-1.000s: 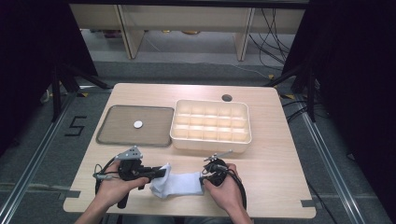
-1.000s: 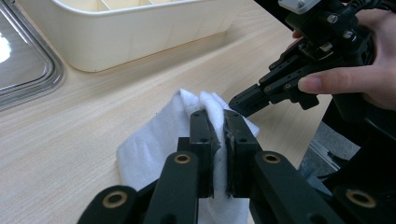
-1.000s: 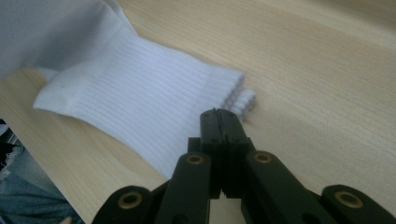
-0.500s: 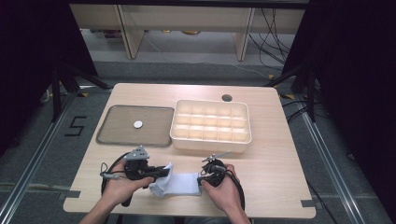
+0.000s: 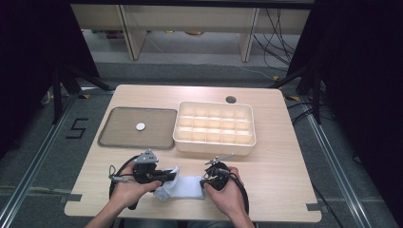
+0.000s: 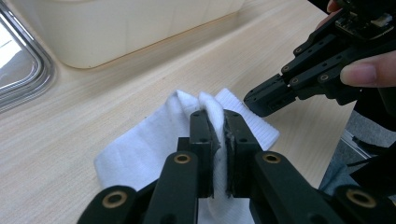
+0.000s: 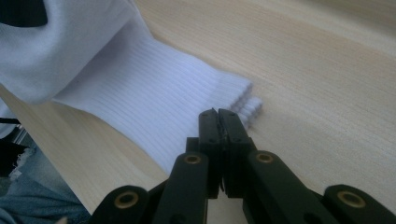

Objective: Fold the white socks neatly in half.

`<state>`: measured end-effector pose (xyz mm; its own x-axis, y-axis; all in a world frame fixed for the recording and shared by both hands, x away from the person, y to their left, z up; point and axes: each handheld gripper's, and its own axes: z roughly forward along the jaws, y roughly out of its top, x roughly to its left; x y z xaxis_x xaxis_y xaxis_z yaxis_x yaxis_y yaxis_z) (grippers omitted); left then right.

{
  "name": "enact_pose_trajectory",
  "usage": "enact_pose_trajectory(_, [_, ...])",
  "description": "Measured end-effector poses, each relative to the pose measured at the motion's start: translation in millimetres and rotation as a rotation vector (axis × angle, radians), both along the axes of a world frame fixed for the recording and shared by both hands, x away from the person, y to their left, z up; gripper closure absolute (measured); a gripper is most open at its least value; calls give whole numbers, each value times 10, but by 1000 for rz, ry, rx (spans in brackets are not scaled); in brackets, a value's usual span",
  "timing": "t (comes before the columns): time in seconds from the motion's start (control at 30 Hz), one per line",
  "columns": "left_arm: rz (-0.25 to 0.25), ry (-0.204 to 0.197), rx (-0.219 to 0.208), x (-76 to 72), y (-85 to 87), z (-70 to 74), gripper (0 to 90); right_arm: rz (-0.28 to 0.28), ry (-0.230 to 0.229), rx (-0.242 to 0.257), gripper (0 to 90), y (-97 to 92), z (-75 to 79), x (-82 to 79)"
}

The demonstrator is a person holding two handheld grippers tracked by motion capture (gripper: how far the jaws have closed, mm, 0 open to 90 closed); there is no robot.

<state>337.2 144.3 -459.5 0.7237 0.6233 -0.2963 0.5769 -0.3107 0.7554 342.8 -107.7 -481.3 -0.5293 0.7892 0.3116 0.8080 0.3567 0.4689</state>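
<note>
White sock (image 5: pixel 183 188) lying near the front edge of the desk (image 5: pixel 285 161), between the two hand-held grippers. Its long axis runs across the desk, left to right in the high view; the ribbed cuff (image 7: pixel 233 100) points toward the right gripper, while the other end is bunched and lifted at the left gripper.

Left hand (image 5: pixel 124 192) enters from the bottom of the high view, forearm angled inward, and holds the left gripper (image 5: pixel 167 176) roughly level, pointing to the right along the sock. In the left gripper view its jaws are nearly closed on a raised fold of the sock (image 6: pixel 212 121), the fabric pinched between the two pads and the rest of the sock spreading on the desk below them.

Right hand (image 5: pixel 227 194) mirrors this pose, with the right gripper (image 5: pixel 204 183) aimed left at the cuff end. In the right gripper view its jaws are pressed together with nothing between them; the tips sit just at the cuff's corner, over the edge of the ribbing, and whether they touch it cannot be told.

Farther back on the desk: a cream compartment box (image 5: pixel 215 142) behind the right gripper, and to its left a grey tray (image 5: pixel 114 138) carrying a small white disc (image 5: pixel 140 126). A round hole (image 5: pixel 231 99) lies near the far edge of the desk.
</note>
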Motion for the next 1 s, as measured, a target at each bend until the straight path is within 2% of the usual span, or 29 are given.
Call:
enact_pose_trajectory(0.1, [4, 1, 13, 4, -25, -10, 830, 1, -1, -5, 890, -10, -16, 4])
enact_pose_trajectory(0.17, [-2, 1, 14, 11, -44, -22, 830, 19, -21, -2, 890, -13, -29, 9])
enact_pose_trajectory(0.2, [6, -1, 22, 6, -59, -25, 830, 11, -12, 1, 890, -7, -23, 2])
enact_pose_trajectory(0.23, [-9, 2, 26, 13, -62, -27, 829, 18, -23, -1, 889, -13, -25, 8])
enact_pose_trajectory(0.27, [-7, 2, 26, 13, -71, -30, 830, 4, -9, 2, 889, -5, -15, -2])
enact_pose_trajectory(0.3, [2, -1, 28, 6, -85, -33, 830, 6, -13, 1, 889, -8, -12, 0])
enact_pose_trajectory(0.33, [-13, 3, 27, 15, -88, -36, 830, -1, -10, -3, 889, -9, -2, -3])
enact_pose_trajectory(0.5, [-11, 1, 33, 23, -109, -41, 829, -3, -13, 2, 889, 4, 41, -22])
enact_pose_trajectory(0.53, [-12, 0, 34, 24, -118, -43, 829, 5, -22, 7, 889, 5, 34, -16])
enact_pose_trajectory(0.57, [-8, 2, 36, 19, -126, -42, 829, -4, -3, 7, 890, 13, 31, -19])
enact_pose_trajectory(0.6, [-17, 7, 37, 22, -132, -44, 829, 17, -23, 8, 890, 9, 13, -6])
enact_pose_trajectory(0.77, [-18, 2, 43, 23, -185, -59, 829, -4, -6, 3, 890, 19, 3, -18])
enact_pose_trajectory(0.93, [-30, 8, 48, 40, -211, -75, 829, 2, -9, 5, 890, 17, -1, -15])
enact_pose_trajectory(1.0, [-18, 9, 57, 36, -223, -80, 829, 1, -10, 4, 889, 17, 2, -17])
